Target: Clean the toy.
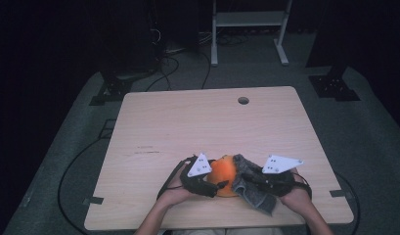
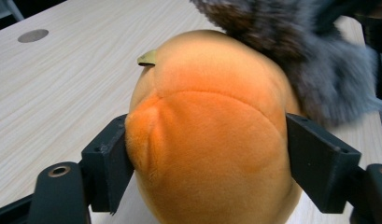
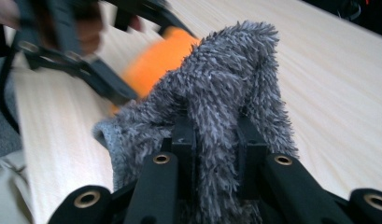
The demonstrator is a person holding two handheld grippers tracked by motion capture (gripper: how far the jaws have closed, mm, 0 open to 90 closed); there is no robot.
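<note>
An orange plush toy (image 1: 224, 174) (image 2: 207, 130) rests on the wooden table (image 1: 197, 122) near its front edge. My left gripper (image 1: 218, 186) (image 2: 205, 154) is shut on it, one black jaw pressing each side and denting the plush at the left. A small olive tag (image 2: 147, 58) sticks out of the toy's far side. A grey fluffy cloth (image 1: 254, 196) (image 2: 310, 56) (image 3: 226, 79) lies against the toy's right side. My right gripper (image 1: 246, 178) (image 3: 216, 135) is shut on a fold of that cloth. The right gripper view also has the toy (image 3: 156, 60) behind the cloth.
A round cable hole (image 1: 243, 100) (image 2: 33, 35) sits near the table's far edge. Beyond the table stand a white frame (image 1: 249, 19) and black stand bases (image 1: 334, 85), with cables on the grey floor. Both hands rest at the front edge.
</note>
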